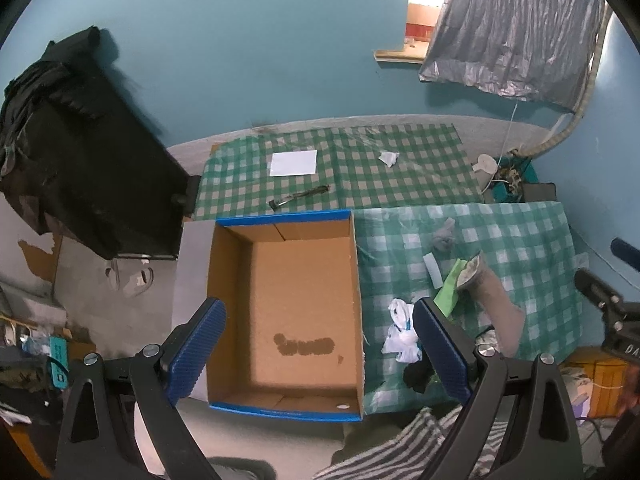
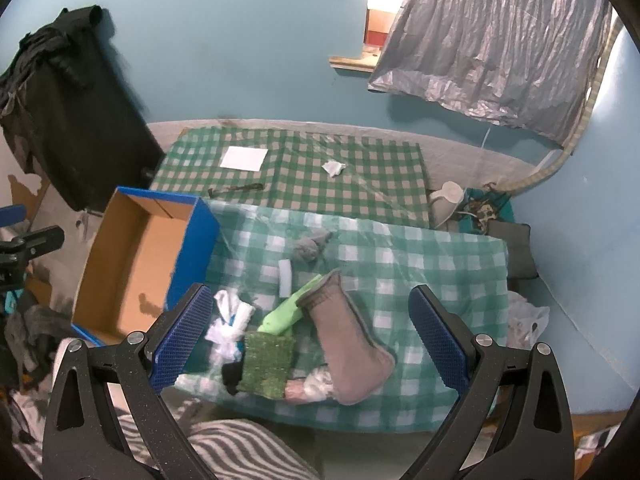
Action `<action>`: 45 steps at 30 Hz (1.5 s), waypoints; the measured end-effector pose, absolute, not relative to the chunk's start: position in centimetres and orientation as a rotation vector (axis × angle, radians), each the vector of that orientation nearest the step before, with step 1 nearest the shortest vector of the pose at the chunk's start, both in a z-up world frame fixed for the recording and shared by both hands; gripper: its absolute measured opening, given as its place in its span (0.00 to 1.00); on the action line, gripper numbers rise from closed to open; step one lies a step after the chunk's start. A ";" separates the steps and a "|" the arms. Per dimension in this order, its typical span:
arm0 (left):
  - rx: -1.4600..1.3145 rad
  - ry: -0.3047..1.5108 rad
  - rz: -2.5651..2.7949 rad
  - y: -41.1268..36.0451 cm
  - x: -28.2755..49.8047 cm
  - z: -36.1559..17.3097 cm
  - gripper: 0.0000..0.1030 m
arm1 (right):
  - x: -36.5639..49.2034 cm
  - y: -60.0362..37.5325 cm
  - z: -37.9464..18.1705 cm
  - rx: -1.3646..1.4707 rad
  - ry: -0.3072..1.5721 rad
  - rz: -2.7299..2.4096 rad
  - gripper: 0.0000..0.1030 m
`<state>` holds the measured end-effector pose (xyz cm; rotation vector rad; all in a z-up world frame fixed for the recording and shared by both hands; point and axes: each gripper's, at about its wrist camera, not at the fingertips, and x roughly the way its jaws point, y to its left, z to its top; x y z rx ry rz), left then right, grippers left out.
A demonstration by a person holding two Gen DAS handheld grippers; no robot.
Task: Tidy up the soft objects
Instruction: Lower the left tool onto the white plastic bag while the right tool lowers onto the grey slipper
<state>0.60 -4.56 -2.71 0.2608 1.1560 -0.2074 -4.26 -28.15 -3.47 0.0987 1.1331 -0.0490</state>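
**Box empty, sorting not yet begun**

The cardboard box [image 1: 288, 304] with the blue rim sits open at the left end of the light checked cloth [image 2: 432, 256], and its floor holds no soft thing at all; only a dark stain and a small pale speck near the near wall show inside. Judging by that, none of the task is done.

All the soft items lie in a loose cluster on the cloth just right of the box. Nearest the box is a white knotted rag [image 2: 232, 320], with a small black piece [image 2: 232, 376] at its near side. Beside these lies a green fuzzy patch [image 2: 270, 360], a bright green cloth [image 2: 284, 312] partly under a long grey-brown sock [image 2: 348, 340], and something pale and crumpled [image 2: 316, 386] tucked under the sock's near end. Farther off are a small white strip [image 2: 285, 278] and a grey balled sock [image 2: 310, 246]. On the darker checked cloth beyond lie a white sheet of paper, a crumpled scrap and a dark tool; whether those belong to the job I cannot say.

The left tongs [image 1: 320, 348] hang spread wide above the box, grasping nothing. The right tongs [image 2: 308, 340] are likewise spread and empty, poised over the sock and the green pieces.

What is left, then, is seemingly everything: each item to be lifted and set into the box.
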 end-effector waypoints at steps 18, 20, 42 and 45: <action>0.252 1.237 -0.331 -8.8 2.2 -9.3 0.93 | -4.1 -34.4 -8.6 0.098 1.218 -0.014 0.95; 0.255 1.251 -0.339 -9.3 2.3 -10.2 0.93 | -4.0 -34.7 -9.2 0.108 1.226 0.001 0.95; 0.361 1.394 -0.392 -15.6 1.1 -20.6 0.93 | -3.4 -36.2 -16.1 0.124 1.308 0.080 0.95; 0.349 1.408 -0.386 -15.6 1.2 -21.6 0.93 | -3.3 -36.2 -17.2 0.133 1.325 0.091 0.95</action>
